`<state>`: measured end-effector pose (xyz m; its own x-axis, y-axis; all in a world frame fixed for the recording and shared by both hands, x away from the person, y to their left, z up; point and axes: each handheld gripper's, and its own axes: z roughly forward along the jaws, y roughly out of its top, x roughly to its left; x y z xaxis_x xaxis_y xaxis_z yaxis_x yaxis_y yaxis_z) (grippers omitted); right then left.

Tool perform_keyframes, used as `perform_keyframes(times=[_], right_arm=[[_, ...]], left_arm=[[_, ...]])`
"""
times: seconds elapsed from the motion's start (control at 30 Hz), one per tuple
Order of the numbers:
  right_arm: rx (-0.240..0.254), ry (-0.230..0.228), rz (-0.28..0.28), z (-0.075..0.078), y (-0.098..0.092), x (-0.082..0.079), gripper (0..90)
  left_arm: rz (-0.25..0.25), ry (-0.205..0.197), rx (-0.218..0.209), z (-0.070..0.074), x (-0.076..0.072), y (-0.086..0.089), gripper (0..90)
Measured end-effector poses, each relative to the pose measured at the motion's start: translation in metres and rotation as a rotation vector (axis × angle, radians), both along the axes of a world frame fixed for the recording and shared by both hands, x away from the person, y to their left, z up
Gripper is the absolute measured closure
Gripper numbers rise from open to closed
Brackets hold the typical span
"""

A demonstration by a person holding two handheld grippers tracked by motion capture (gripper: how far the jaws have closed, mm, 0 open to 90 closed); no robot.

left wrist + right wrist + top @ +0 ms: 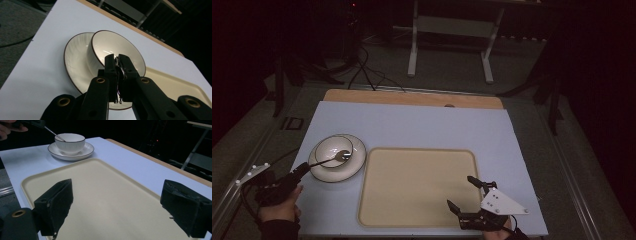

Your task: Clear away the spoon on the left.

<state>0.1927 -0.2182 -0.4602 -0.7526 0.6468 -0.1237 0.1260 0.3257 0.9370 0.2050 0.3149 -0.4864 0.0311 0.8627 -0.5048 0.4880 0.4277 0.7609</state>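
1. The plate (337,159) sits near the left edge of the white table (422,125), just beside the tan tray (417,187). The tray's flat middle is bare, with lots of room.
2. The high view shows a spoon (329,158) lying in the bowl (333,150). The right gripper view shows the bowl's side (70,143) and the handle sticking up.
3. The left gripper (303,169) pinches the spoon handle, jaws squeezed close. The right gripper (464,192) rests low over the tray's front corner, jaws spread wide, holding nothing.
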Motion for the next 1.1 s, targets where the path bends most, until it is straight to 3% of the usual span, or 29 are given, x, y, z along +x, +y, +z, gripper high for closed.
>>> perform_keyframes(times=[0.57,0.9,1.1], right_arm=[[0.001,0.0,0.0,0.0,0.0,0.0,11.2],[0.012,-0.002,-0.007,0.0,-0.001,0.001,11.2],[0.015,-0.002,-0.005,0.0,-0.002,0.001,11.2]], left_arm=[[-0.052,-0.046,-0.005,0.013,0.001,0.006,89.2],[-0.041,-0.108,0.024,0.039,-0.006,0.017,89.2],[-0.079,-0.115,0.061,0.056,-0.008,0.022,89.2]])
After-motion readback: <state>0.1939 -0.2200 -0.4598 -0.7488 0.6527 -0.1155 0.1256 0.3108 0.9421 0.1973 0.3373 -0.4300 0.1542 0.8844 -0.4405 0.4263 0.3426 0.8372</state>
